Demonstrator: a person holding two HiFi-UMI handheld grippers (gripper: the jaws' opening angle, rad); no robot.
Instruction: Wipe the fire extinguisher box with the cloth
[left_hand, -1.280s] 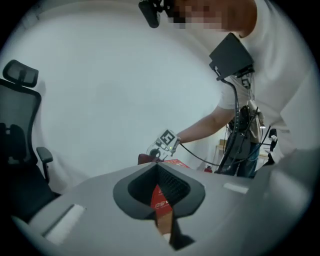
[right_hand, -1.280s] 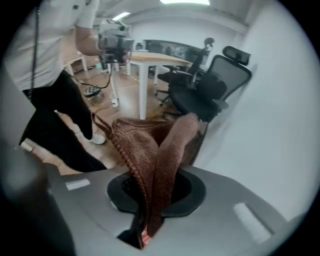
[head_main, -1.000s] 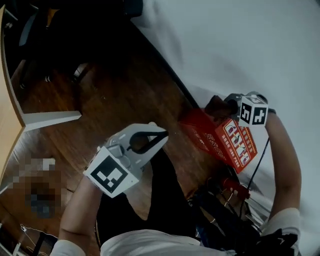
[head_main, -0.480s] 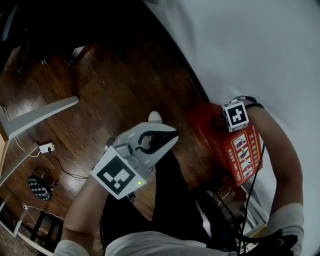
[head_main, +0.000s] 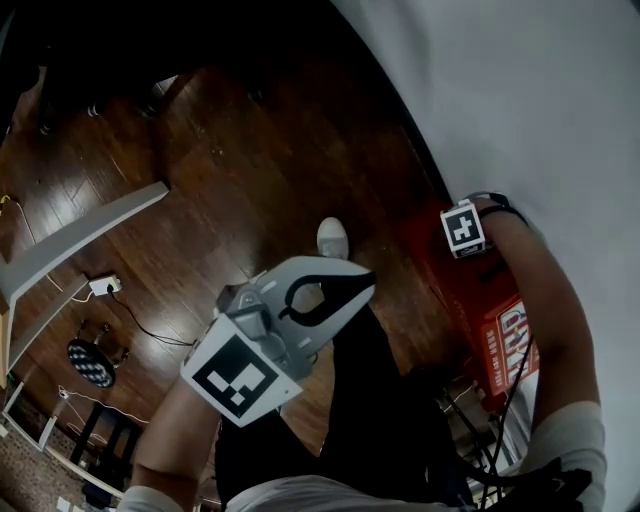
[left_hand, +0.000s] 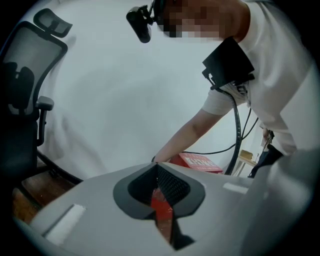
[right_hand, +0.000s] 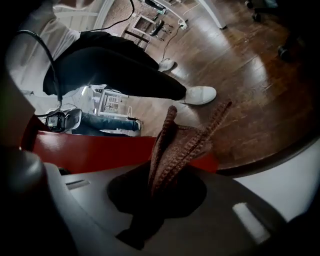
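The cloth (right_hand: 182, 142), clamped by the fingers of the right gripper (right_hand: 159, 186), has been drawn along the fire extinguisher box (head_main: 487, 305) at the frame's right edge, so wiping is judged under way. The fingers of the left gripper (head_main: 335, 295) are held together, empty.

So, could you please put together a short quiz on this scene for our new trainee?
1. True or false: the right gripper is shut on the cloth.
2. What colour is the fire extinguisher box? A green, B red, C blue.
3. Short answer: which gripper holds nothing?

Key: 1 true; 2 B; 3 the left gripper.
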